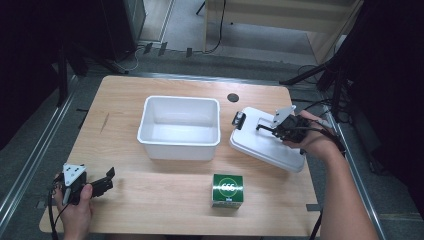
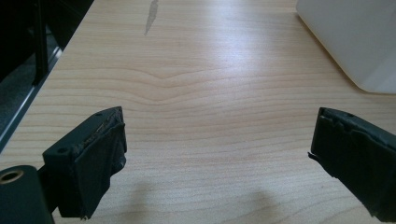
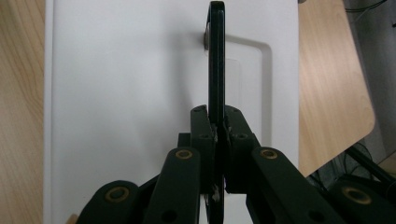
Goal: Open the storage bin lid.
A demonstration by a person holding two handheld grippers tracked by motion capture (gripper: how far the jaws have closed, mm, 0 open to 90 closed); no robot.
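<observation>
- lid [image 1: 267, 145] sits near the table's right edge, tilted: one side down on the wood, the handle side lifted
- right gripper [image 1: 276, 129] clenched on the lid's black handle [image 3: 216, 60]; the handle stands on edge, pinched between the jaws
- tub [image 1: 180, 127] mid-table toward the far edge, open and empty as far as I can tell; lid just beside its right side, not on it
- green box [image 1: 227, 190] near the front edge, apart from tub and lid, untouched
- left gripper [image 1: 102, 184] at the front-left corner, jaws spread wide over bare wood, nothing between them
- my read: lid grasp done; whether it's coming off or going on I can't tell; box not in the tub, so if packing is the goal, that's still left
</observation>
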